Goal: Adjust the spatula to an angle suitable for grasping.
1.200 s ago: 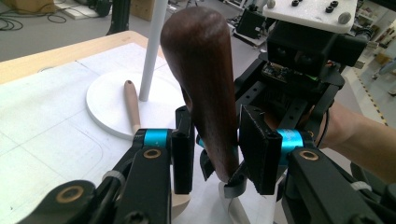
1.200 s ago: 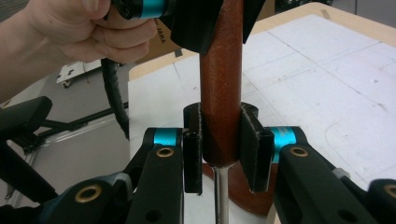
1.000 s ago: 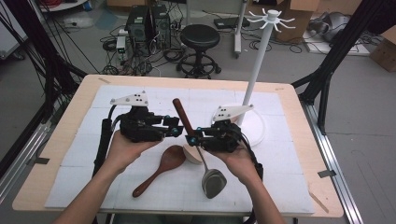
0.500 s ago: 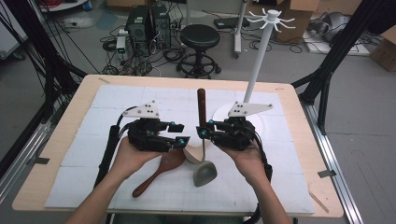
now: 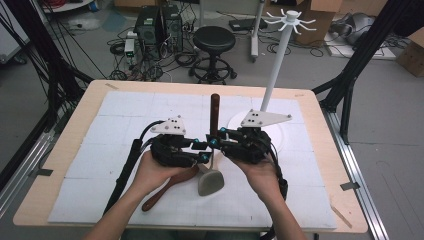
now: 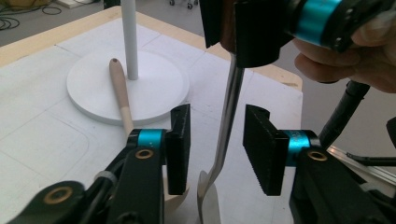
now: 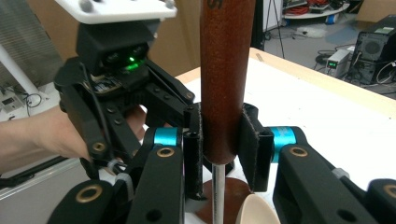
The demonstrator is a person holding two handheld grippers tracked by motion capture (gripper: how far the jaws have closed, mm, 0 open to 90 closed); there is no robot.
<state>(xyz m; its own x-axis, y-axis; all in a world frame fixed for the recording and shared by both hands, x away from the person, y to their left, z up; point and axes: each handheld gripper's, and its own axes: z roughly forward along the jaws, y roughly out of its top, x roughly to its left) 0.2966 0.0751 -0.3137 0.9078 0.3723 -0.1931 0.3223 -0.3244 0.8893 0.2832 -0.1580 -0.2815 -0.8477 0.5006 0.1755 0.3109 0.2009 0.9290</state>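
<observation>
**Ladle held upright between two tools**

The right tool (image 5: 216,143) pinches the ladle (image 5: 214,150) by its dark wooden handle, holding it upright above the counter (image 5: 320,165). The left tool (image 6: 217,144) has just been closing around the ladle's metal shank, its pads not yet touching. A wooden spoon (image 5: 167,187) lies beneath.

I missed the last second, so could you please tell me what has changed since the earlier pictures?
The right hand-held gripper, clamped on the spatula's wooden handle, has swung it from a slant to upright. The left hand-held gripper moved in beside it; its jaws have just been closing around the metal shaft without pressing it. The wooden spoon and white stand stayed put.
</observation>
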